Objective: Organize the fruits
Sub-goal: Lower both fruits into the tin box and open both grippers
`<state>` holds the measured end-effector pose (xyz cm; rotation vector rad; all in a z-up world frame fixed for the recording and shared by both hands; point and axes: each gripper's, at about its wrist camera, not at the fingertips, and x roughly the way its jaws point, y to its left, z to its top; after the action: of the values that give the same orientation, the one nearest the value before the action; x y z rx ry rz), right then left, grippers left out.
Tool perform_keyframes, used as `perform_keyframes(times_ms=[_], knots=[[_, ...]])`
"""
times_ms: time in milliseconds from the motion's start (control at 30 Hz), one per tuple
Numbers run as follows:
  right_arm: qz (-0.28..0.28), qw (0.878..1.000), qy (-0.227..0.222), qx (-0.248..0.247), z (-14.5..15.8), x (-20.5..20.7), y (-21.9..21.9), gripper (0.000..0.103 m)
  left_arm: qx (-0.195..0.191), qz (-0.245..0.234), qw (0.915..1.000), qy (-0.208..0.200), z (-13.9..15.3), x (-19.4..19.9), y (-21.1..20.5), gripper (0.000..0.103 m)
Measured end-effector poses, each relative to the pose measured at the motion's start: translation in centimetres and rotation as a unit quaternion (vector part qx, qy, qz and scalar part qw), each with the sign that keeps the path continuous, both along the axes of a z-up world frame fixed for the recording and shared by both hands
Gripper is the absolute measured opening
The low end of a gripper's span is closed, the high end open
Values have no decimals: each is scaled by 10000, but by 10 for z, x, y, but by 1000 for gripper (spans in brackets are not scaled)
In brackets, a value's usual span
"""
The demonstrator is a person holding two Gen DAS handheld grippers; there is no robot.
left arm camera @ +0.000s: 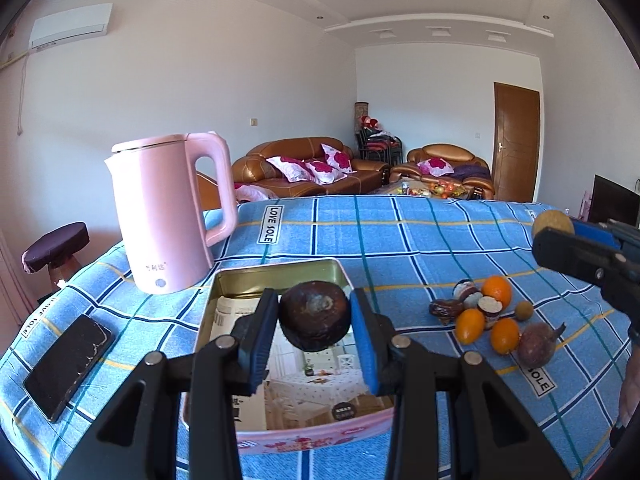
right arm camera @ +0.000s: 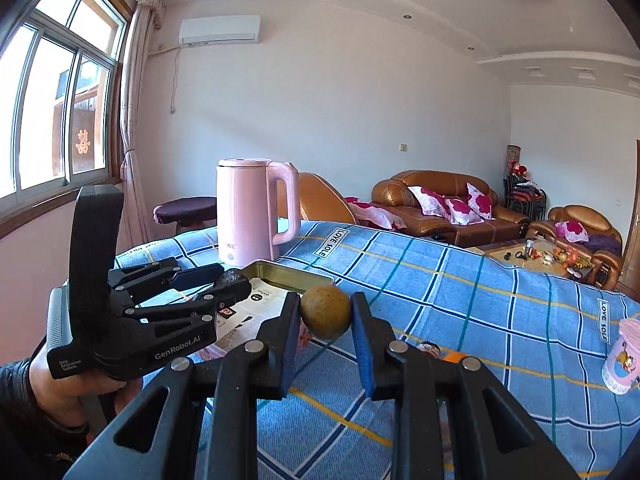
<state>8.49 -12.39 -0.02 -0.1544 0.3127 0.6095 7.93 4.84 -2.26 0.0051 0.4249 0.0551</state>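
Note:
My left gripper is shut on a dark brown round fruit and holds it above the open pink tin; the tin also shows in the right wrist view. My right gripper is shut on a tan round fruit, held above the blue cloth right of the tin. The left gripper shows there with its dark fruit. The right gripper with its tan fruit shows at the right. A pile of fruit lies on the cloth: small oranges, dates, a purple fruit.
A pink kettle stands behind the tin at the left. A black phone lies at the table's left front. A pink cup stands at the right edge. The table has a blue checked cloth. Sofas stand behind.

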Motion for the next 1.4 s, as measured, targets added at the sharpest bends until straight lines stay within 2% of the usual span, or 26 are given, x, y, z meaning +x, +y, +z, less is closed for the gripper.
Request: perform_keyframes(times_ms=[200, 533, 1000, 1400], knots=[[187, 9996, 137, -161, 1, 25, 31, 27, 18, 171, 9997, 165, -5, 14, 21, 39], [238, 9980, 419, -398, -18, 63, 70, 27, 84, 309, 9986, 415, -16, 34, 38, 39], [238, 9943, 922, -470, -45, 98, 97, 27, 80, 376, 9962, 784, -28, 52, 50, 39], [225, 9919, 1065, -657, -62, 105, 108, 27, 124, 364, 9943, 998, -36, 60, 52, 39]])
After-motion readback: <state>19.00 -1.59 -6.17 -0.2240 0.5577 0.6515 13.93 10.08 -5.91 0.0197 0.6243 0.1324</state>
